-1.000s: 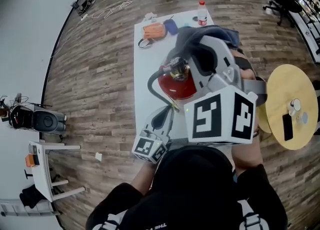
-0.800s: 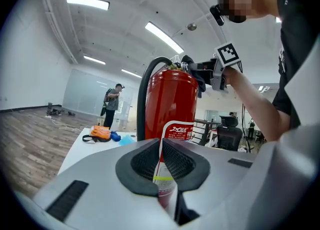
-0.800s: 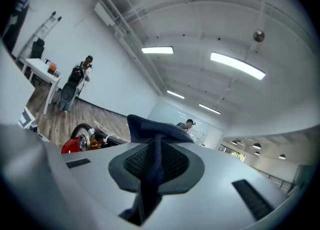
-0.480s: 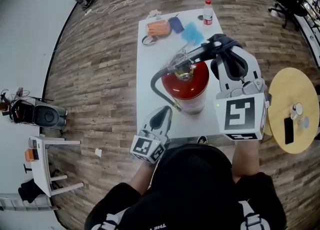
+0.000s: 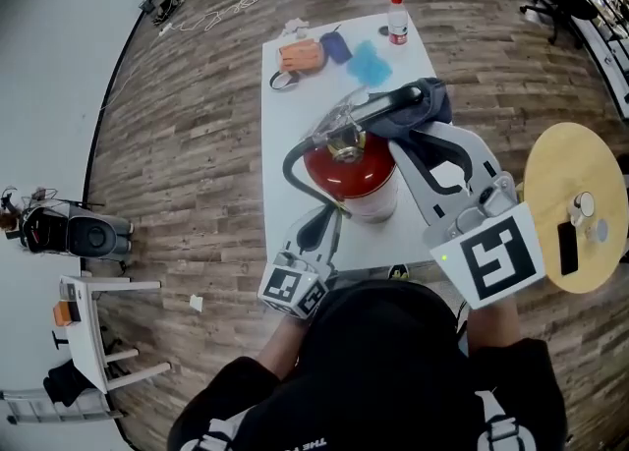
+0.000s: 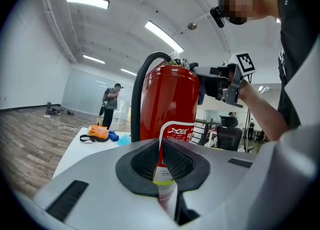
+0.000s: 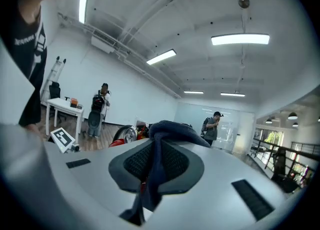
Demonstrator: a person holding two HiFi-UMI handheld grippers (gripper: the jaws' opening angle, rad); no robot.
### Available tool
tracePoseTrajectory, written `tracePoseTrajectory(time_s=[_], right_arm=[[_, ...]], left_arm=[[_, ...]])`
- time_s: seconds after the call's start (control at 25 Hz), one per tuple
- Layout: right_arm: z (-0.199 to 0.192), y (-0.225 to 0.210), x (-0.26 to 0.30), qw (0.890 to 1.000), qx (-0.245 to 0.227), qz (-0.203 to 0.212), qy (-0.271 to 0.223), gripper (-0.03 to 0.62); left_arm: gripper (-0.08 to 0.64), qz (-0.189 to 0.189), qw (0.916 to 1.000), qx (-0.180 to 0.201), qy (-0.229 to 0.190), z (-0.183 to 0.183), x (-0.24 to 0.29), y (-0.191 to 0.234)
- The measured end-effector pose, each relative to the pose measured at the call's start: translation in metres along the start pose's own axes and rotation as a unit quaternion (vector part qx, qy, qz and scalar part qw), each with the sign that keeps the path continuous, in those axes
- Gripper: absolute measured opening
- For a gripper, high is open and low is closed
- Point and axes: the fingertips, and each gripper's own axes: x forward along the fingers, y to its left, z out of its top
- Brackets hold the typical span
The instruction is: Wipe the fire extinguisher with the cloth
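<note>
A red fire extinguisher (image 5: 349, 172) stands upright on the white table (image 5: 283, 125), its black hose looping down its left side. My right gripper (image 5: 413, 128) is shut on a dark blue cloth (image 5: 428, 103), which lies against the extinguisher's black handle at the top right. In the right gripper view the cloth (image 7: 172, 131) bunches over the jaws and hangs between them. My left gripper (image 5: 318, 223) rests low at the extinguisher's near side, jaws closed with only a slit. Through that slit the left gripper view shows the extinguisher (image 6: 170, 98) and its label.
At the table's far end lie an orange item (image 5: 302, 56), a blue item (image 5: 334, 46), a light blue cloth (image 5: 371, 64) and a bottle (image 5: 397, 22). A round wooden table (image 5: 550, 174) stands to the right. A person (image 6: 111, 104) stands beyond the table.
My right gripper has carried the cloth from above the extinguisher's top down and to the right, onto the handle. The left gripper has stayed put.
</note>
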Motion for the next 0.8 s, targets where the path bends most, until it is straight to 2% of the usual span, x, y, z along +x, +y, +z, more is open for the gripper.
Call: tracePoseTrajectory(time_s=[0.08,0.16,0.28,0.36,0.4,0.48,0.52,0.68,0.76,0.8], right_arm=[[-0.014,0.002,-0.005,0.999,0.035,0.037,0.008,0.035],[-0.028,0.020,-0.008,0.993,0.059,0.098,0.013,0.035],[-0.023,0.063,-0.015,0.973,0.104,0.204,-0.021,0.035],[-0.013,0.087,-0.019,0.960,0.100,0.260,-0.040,0.035],[-0.013,0.092,-0.018,0.959,0.080,0.269,-0.036,0.035],[-0.021,0.087,-0.011,0.967,0.043,0.249,-0.029,0.035],[-0.022,0.080,-0.009,0.970,0.052,0.236,-0.038,0.035],[-0.036,0.033,-0.016,0.965,0.167,0.174,-0.104,0.035],[-0.062,0.008,-0.014,0.970,0.192,0.114,-0.094,0.036],[-0.077,0.005,-0.011,0.977,0.181,0.088,-0.068,0.037]], left_arm=[[0.035,-0.002,1.0000,0.002,0.000,0.000,0.003,0.000],[0.035,-0.002,1.0000,0.003,0.002,-0.001,0.004,0.000],[0.035,-0.002,1.0000,0.001,0.005,-0.003,0.005,-0.001],[0.035,-0.002,1.0000,-0.002,0.005,-0.004,0.006,-0.002],[0.035,-0.001,1.0000,-0.003,0.005,-0.005,0.007,-0.002],[0.035,0.001,1.0000,-0.005,0.006,-0.006,0.007,-0.002],[0.035,0.002,1.0000,-0.006,0.006,-0.006,0.006,-0.001],[0.035,0.009,0.9999,-0.009,0.005,-0.006,0.001,0.002],[0.035,0.012,0.9999,-0.009,0.006,-0.008,-0.001,0.005],[0.035,0.014,0.9998,-0.009,0.008,-0.009,-0.003,0.006]])
